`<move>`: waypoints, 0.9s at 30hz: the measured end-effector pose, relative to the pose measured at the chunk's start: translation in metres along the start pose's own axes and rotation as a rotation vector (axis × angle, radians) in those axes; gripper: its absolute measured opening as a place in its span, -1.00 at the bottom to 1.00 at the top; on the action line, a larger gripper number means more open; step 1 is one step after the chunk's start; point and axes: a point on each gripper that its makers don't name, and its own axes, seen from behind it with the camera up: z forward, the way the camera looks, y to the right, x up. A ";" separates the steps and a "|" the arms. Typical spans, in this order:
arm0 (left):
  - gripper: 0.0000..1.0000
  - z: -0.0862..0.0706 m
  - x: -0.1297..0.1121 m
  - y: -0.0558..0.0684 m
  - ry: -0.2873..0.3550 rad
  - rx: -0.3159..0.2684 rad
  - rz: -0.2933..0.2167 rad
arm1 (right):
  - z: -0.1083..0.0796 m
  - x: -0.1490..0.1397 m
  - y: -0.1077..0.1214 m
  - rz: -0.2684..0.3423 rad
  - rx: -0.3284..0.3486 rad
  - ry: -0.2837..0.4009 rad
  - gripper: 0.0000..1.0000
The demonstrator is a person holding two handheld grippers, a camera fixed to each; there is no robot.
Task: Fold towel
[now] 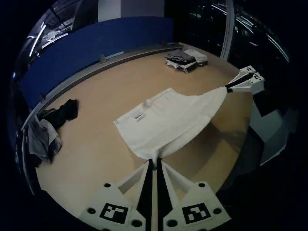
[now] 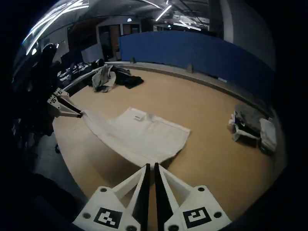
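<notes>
White towel [image 1: 165,119] sits mid wooden table [image 1: 96,100]: far half flat, near edge lifted. Left gripper [image 1: 154,163], at 6 o'clock in the left gripper view, has its jaws pressed together on one near corner. Right gripper [image 2: 151,167] pinches the other near corner the same way, and from the left side it sits at 2 o'clock. My read is that the fold is at the carry-over stage. I'd take both corners toward 12 o'clock together, level and low, with even tension, then land them on the far corners before releasing. An uneven pull would skew the edge. Folded pile [image 1: 184,59] at 1 o'clock is well apart.
</notes>
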 end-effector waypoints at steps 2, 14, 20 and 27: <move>-0.87 -0.002 0.000 0.001 -0.001 -0.001 0.001 | -0.004 0.002 -0.002 -0.003 0.001 0.001 -0.84; -0.87 -0.011 0.000 0.007 0.001 -0.012 -0.014 | -0.011 0.001 -0.005 -0.003 -0.001 0.000 -0.84; -0.87 -0.008 -0.003 0.007 -0.008 -0.009 -0.009 | -0.006 -0.002 -0.004 -0.006 -0.002 -0.004 -0.84; -0.87 -0.006 -0.001 0.005 -0.018 -0.005 -0.025 | -0.003 -0.001 0.000 -0.010 -0.008 -0.010 -0.84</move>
